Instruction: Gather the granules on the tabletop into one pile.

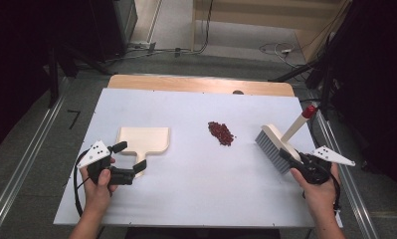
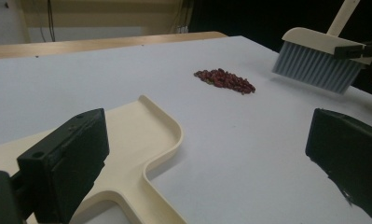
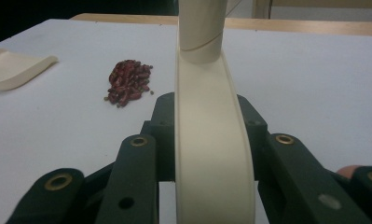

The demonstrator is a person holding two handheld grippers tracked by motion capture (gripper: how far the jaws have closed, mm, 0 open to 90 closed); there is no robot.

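Two tongs (image 1: 131,159) (image 1: 285,155); one brush (image 1: 278,144); one dustpan (image 1: 143,140)

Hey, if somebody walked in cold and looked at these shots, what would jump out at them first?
Probably the small heap of dark red beans alone in the middle of the white table. Next, the cream brush with grey bristles, clamped in the right gripper at the table's right side. Then the cream dustpan on the left, its handle between the open fingers of the left gripper.
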